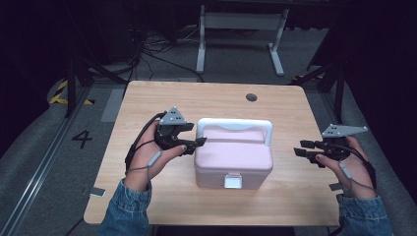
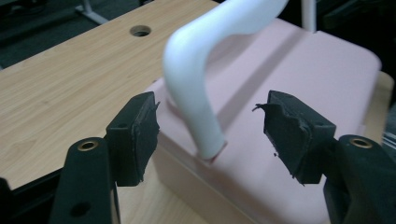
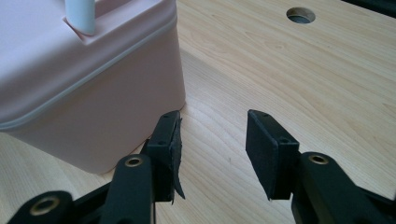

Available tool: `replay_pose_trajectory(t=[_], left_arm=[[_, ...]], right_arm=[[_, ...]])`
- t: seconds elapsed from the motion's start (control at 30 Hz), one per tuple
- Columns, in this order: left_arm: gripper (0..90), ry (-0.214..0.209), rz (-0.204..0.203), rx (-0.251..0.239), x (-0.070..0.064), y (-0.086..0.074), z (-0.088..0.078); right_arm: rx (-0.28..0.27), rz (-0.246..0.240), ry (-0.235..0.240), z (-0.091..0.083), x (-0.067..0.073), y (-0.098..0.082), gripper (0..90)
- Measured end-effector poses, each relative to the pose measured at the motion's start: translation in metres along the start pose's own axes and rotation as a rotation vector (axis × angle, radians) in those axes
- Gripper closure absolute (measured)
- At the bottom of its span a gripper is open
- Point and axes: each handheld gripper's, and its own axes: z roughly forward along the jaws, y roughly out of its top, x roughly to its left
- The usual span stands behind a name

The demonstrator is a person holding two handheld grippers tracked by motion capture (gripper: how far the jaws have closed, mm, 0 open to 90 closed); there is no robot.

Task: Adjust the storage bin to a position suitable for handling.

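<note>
pink box (image 1: 233,160) sits between open, empty left gripper (image 1: 193,135) and right gripper (image 1: 301,149).

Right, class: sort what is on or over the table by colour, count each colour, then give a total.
Pink: 1, the box
White: 2, the handle and the latch
Black: 2, the left gripper and the right gripper, both with jaws open
Total: 5
</note>
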Motion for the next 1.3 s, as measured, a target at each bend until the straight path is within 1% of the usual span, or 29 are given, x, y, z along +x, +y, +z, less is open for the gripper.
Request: replay_pose_trajectory(t=[0.03, 0.13, 0.17, 0.2, 0.23, 0.37, 0.47, 0.53, 0.6, 0.63, 0.67, 0.7, 0.73, 0.77, 0.83, 0.87, 1.03, 1.1, 1.3], left_arm=[[34.8, 0.003, -0.008, -0.008, 0.001, 0.000, 0.002], [34.7, -0.008, -0.020, -0.049, 0.005, 0.001, 0.011], [34.8, -0.007, -0.028, -0.059, 0.005, 0.000, 0.014], [35.1, -0.004, -0.026, -0.071, 0.006, 0.000, 0.017], [35.5, -0.004, -0.031, -0.075, 0.006, 0.000, 0.021], [41.8, -0.002, -0.022, -0.091, 0.005, 0.001, 0.029], [47.9, 0.015, 0.004, -0.101, 0.003, 0.002, 0.034], [48.8, 0.011, 0.007, -0.102, 0.002, 0.003, 0.036], [52.7, 0.009, 0.020, -0.107, 0.001, 0.004, 0.036], [53.7, 0.007, 0.019, -0.106, 0.000, 0.005, 0.036], [54.6, 0.019, 0.029, -0.102, 0.000, 0.006, 0.037], [57.3, 0.036, 0.044, -0.097, 0.000, 0.006, 0.037], [60.5, 0.047, 0.051, -0.093, 0.000, 0.007, 0.036], [63.2, 0.055, 0.054, -0.091, 0.001, 0.007, 0.035], [67.6, 0.056, 0.041, -0.093, 0.000, 0.008, 0.034], [67.9, 0.051, 0.046, -0.093, 0.000, 0.008, 0.033], [68.2, 0.061, 0.070, -0.088, -0.004, 0.011, 0.030], [68.3, 0.064, 0.079, -0.094, -0.005, 0.012, 0.029], [68.4, 0.049, 0.087, -0.106, -0.006, 0.016, 0.024]], right_arm=[[0.001, 0.000, -0.001, 0.000, 0.000, 0.000, 56.9], [0.007, 0.002, 0.001, 0.001, 0.001, -0.002, 56.8], [0.007, 0.001, -0.002, 0.001, 0.001, -0.002, 56.8], [0.008, 0.003, -0.004, 0.000, 0.001, -0.003, 56.8], [0.008, 0.005, -0.004, 0.000, 0.001, -0.003, 56.9], [0.010, 0.007, -0.007, 0.000, 0.001, -0.005, 56.9], [0.013, 0.007, -0.005, 0.000, 0.001, -0.005, 56.9], [0.016, 0.006, -0.009, 0.001, 0.001, -0.005, 56.9], [0.017, 0.010, -0.003, 0.002, 0.001, -0.005, 56.8], [0.018, 0.011, -0.002, 0.002, 0.001, -0.005, 56.8], [0.020, 0.009, -0.002, 0.003, 0.001, -0.005, 56.8], [0.020, 0.008, -0.001, 0.003, 0.001, -0.005, 56.8], [0.020, 0.008, 0.001, 0.003, 0.001, -0.005, 56.8], [0.019, 0.006, -0.001, 0.003, 0.001, -0.005, 56.8], [0.018, 0.008, 0.001, 0.003, 0.001, -0.004, 56.8], [0.016, 0.009, 0.001, 0.003, 0.001, -0.004, 56.8], [0.013, 0.009, -0.002, 0.001, 0.001, -0.005, 56.8], [0.012, 0.010, -0.002, 0.001, 0.000, -0.005, 56.9], [0.008, 0.010, -0.005, 0.000, 0.001, -0.005, 56.9]])
